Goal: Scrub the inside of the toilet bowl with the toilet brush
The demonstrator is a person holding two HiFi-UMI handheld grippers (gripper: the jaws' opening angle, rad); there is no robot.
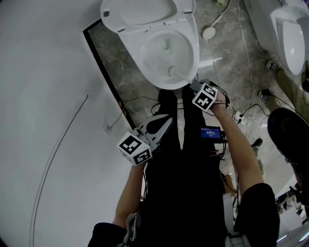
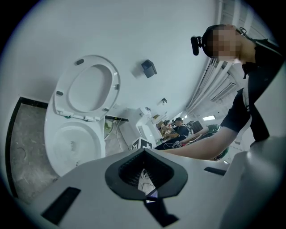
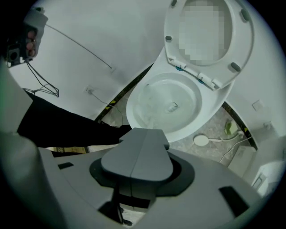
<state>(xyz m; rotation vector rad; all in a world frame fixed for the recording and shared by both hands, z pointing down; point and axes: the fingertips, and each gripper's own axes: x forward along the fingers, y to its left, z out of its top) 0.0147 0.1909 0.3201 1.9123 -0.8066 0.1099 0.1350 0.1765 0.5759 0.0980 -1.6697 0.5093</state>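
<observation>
- A person stands over an open toilet bowl (image 1: 142, 53) with its seat (image 1: 145, 12) raised. No brush shows inside the bowl.
- The right tool (image 3: 144, 136) hovers just in front of the bowl's near rim. Its jaws are pressed together with nothing between them.
- The left tool (image 1: 164, 124) hangs further from the bowl on the same near side. Its jaws are apart and it holds nothing.
- A white round-headed thing on a thin handle, most likely the toilet brush (image 1: 208, 33), lies on the floor. It is beside the bowl on the right tool's side, toward the bowl's back, and neither tool touches it.
- By my reckoning scrubbing has not begun, and the step in hand is fetching the brush.
- To do that well, the right tool should part its jaws before reaching past the bowl's side. It should clamp the handle well away from the head and lift it clear of the loose cables (image 1: 247, 111) on that side of the bowl.
- Once the brush is held, its head should go below the bowl's rim and sweep the whole inner wall. The handle should stay steep so it does not twist in the jaws.
</observation>
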